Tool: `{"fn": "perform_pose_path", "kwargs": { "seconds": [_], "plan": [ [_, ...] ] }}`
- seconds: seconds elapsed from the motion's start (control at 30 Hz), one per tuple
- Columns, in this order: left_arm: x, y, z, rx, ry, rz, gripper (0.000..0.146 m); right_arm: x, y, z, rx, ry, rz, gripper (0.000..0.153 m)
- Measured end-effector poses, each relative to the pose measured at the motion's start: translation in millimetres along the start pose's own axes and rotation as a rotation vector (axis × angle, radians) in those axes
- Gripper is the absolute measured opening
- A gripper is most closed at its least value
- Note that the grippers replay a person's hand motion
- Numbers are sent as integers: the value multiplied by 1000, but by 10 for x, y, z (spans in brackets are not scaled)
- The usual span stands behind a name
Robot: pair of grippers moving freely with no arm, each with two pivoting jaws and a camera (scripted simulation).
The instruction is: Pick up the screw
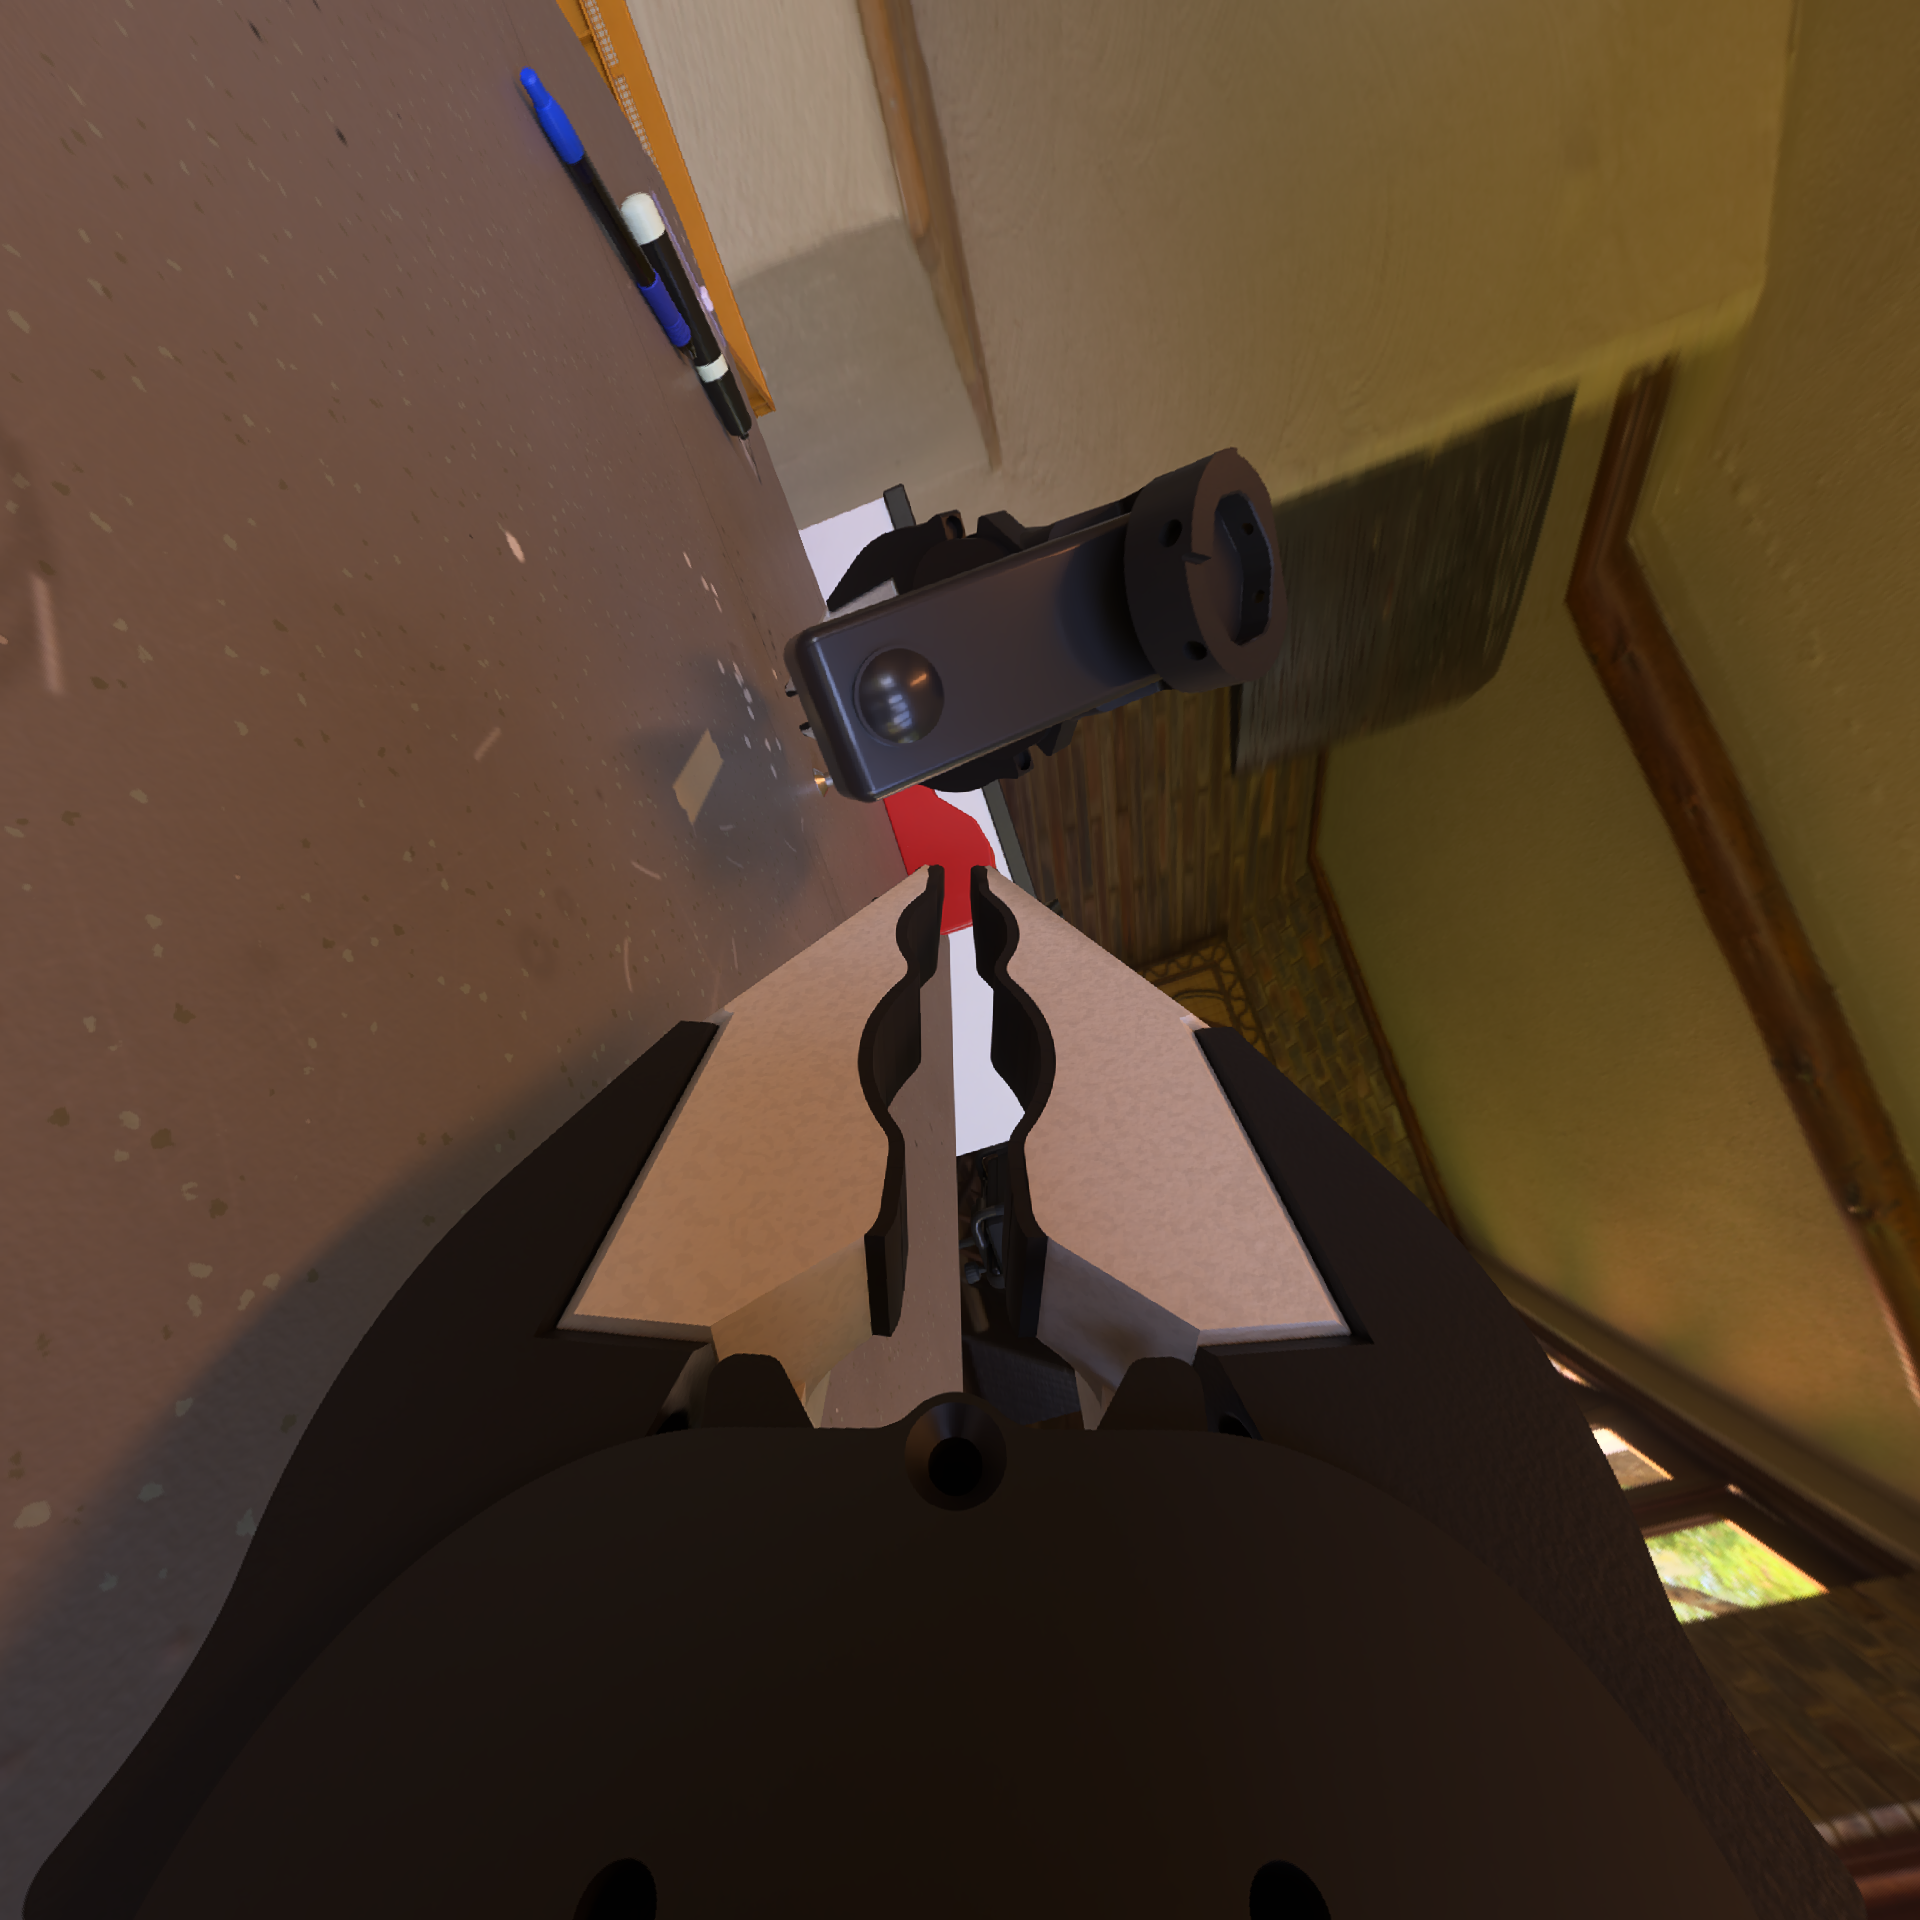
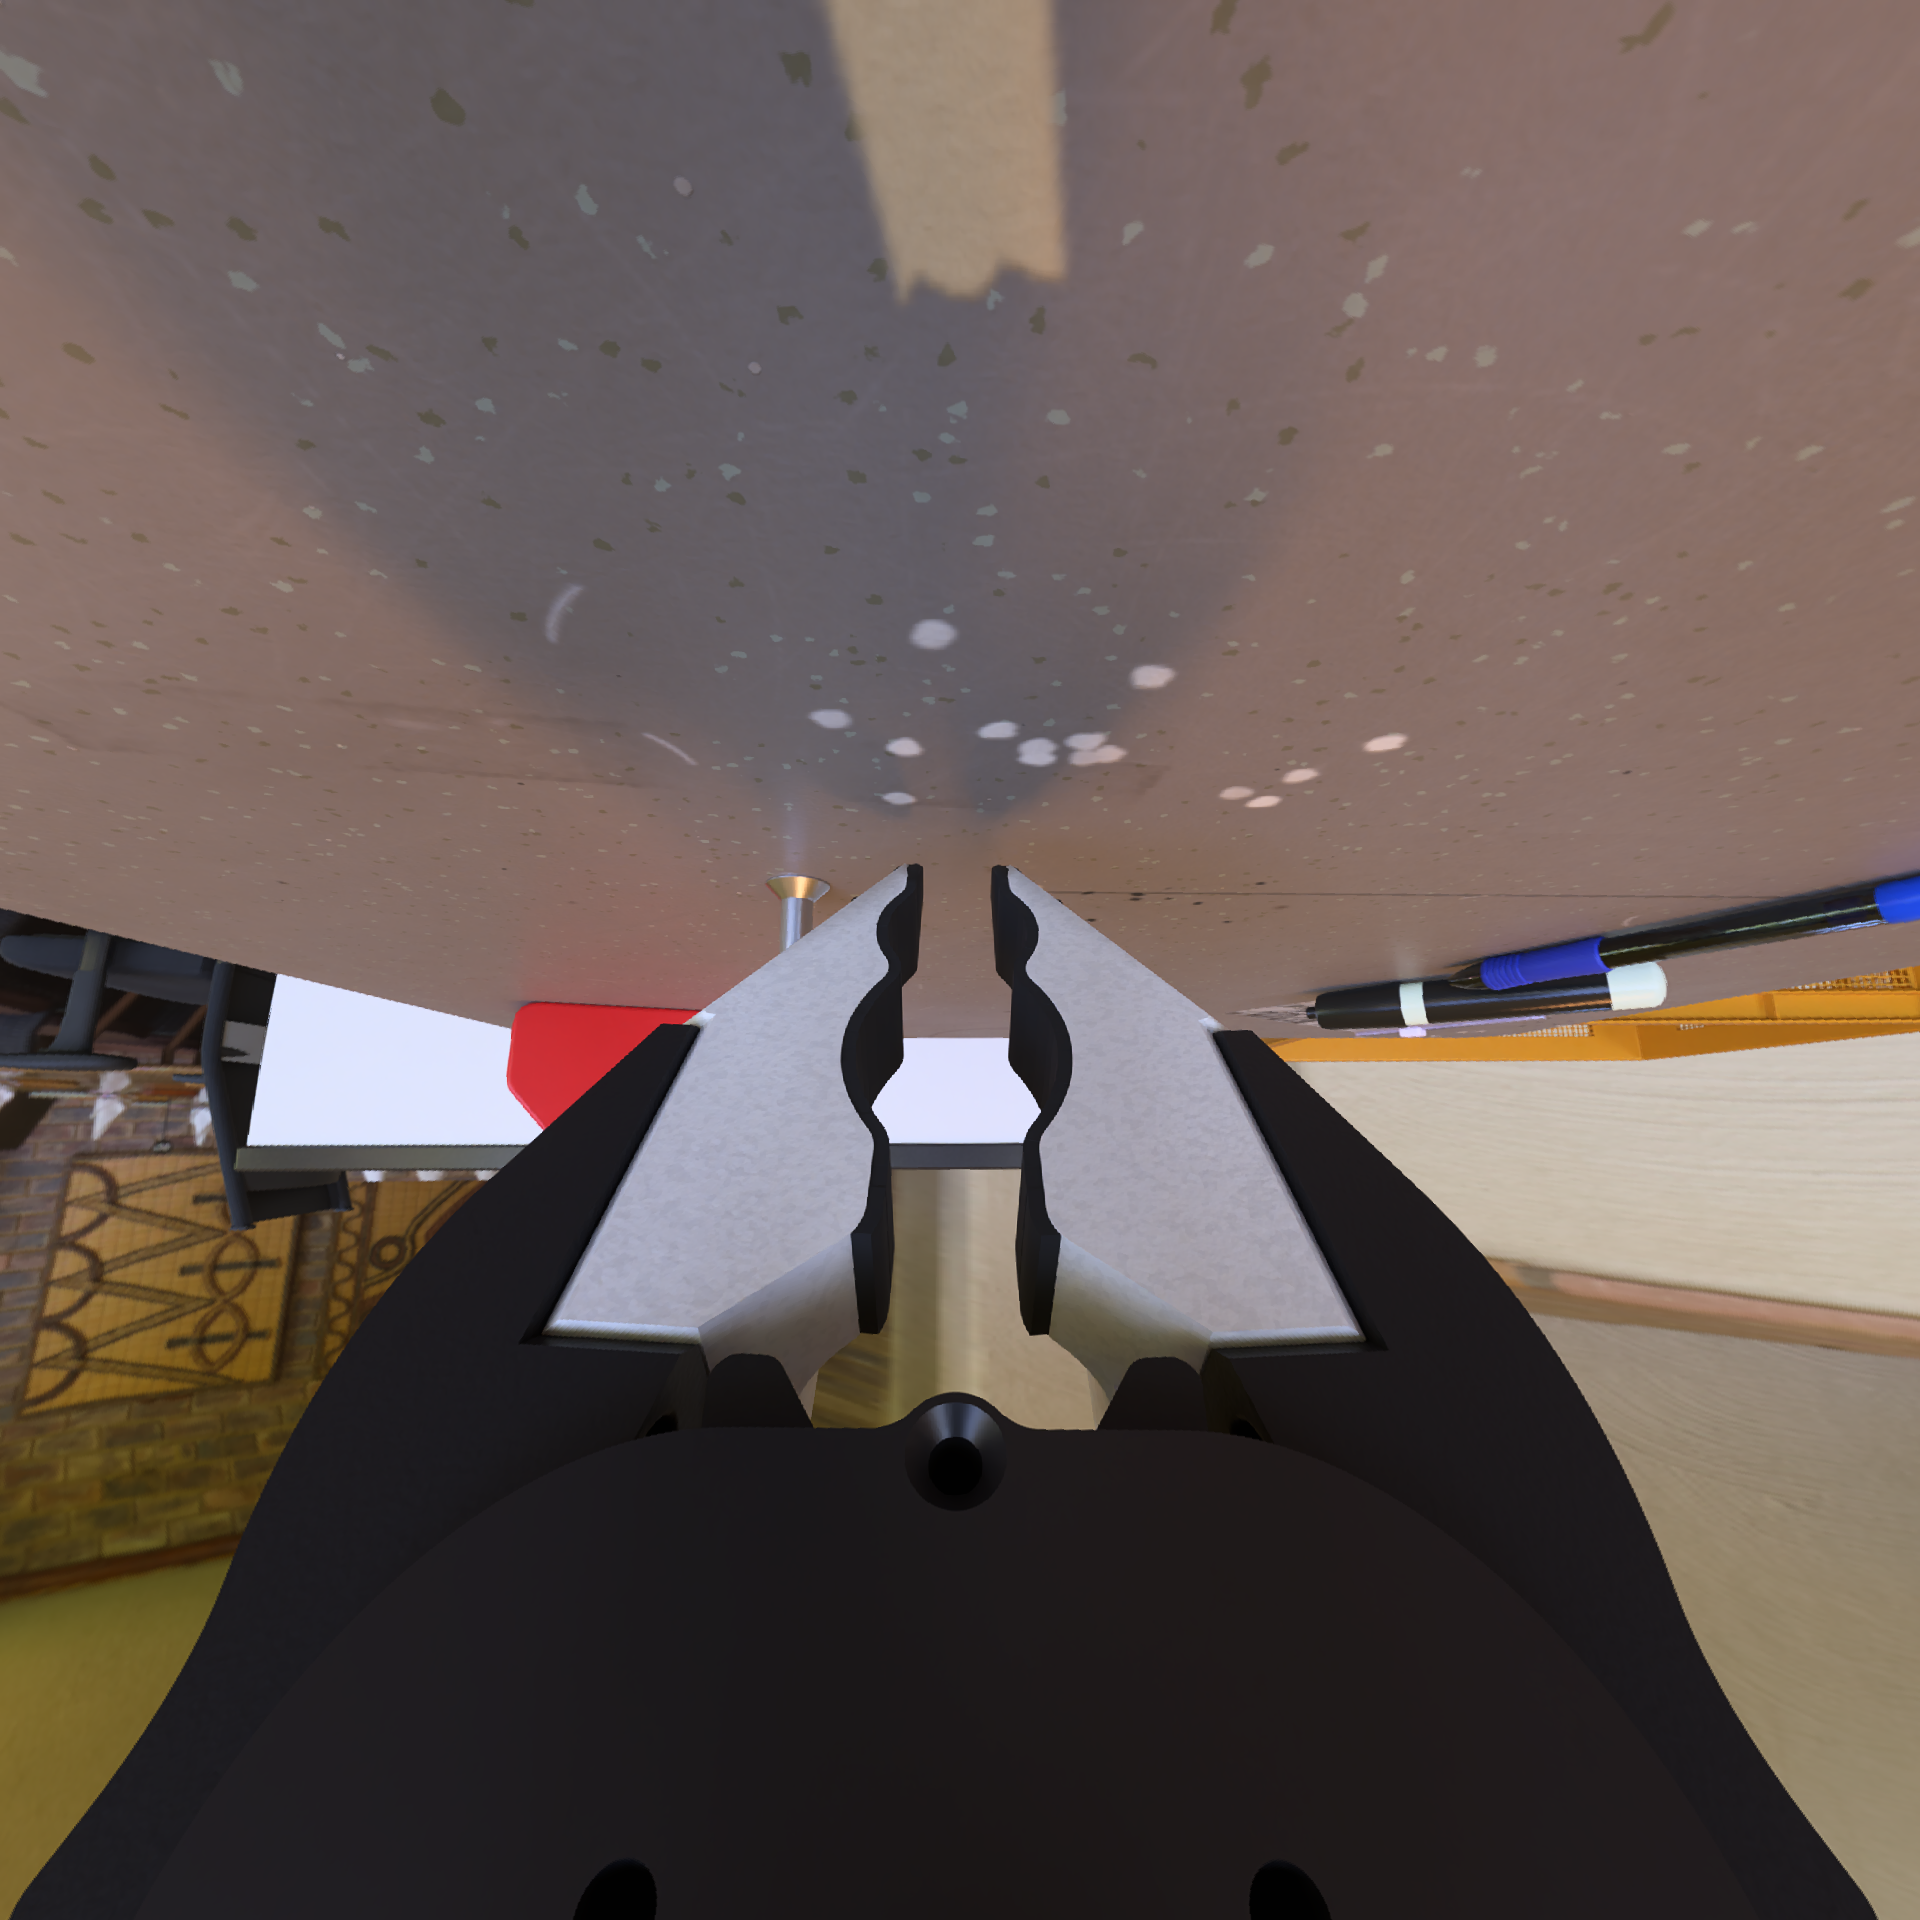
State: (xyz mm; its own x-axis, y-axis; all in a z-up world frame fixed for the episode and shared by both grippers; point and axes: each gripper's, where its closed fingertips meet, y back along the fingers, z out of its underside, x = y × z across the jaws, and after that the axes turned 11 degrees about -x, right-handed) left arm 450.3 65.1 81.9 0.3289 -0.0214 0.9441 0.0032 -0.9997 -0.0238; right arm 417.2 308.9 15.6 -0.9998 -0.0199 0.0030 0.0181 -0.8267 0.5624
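The screw (image 2: pixel 794 914) is small and metallic, with a flat gold head. It stands head-down on the speckled brown table (image 2: pixel 623 468), its shaft pointing away from the surface. My right gripper (image 2: pixel 954 883) is slightly open and empty, its tips close to the table. The screw sits just outside its left finger (image 2: pixel 831 966), not between the jaws. In the left wrist view the screw (image 1: pixel 821 779) shows as a tiny glint beside the right gripper (image 1: pixel 797 707). My left gripper (image 1: pixel 956 883) is empty with only a thin slit between its fingers, held back from the table.
A blue pen (image 2: pixel 1662 940) and a black marker with a white cap (image 2: pixel 1486 1000) lie on the table by an orange tray (image 2: pixel 1662 1029); both show in the left wrist view (image 1: pixel 561 125). A white panel with a red piece (image 2: pixel 582 1049) lies past the table edge.
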Motion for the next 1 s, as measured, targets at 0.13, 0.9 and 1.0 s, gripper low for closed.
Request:
{"fn": "perform_pose_path", "kwargs": {
  "seconds": [0.13,0.9,1.0],
  "plan": [
    [2,-3,4,-4,1,2,5,33,57,-2,55,-8,12,17],
    [36,-36,37,-28,-12,9,5,-392,-382,283,1140,-1248,-505,28],
    [47,-26,35,-21,-17,12,5,-380,-434,260,1078,-1278,-438,25]
  ]
}}
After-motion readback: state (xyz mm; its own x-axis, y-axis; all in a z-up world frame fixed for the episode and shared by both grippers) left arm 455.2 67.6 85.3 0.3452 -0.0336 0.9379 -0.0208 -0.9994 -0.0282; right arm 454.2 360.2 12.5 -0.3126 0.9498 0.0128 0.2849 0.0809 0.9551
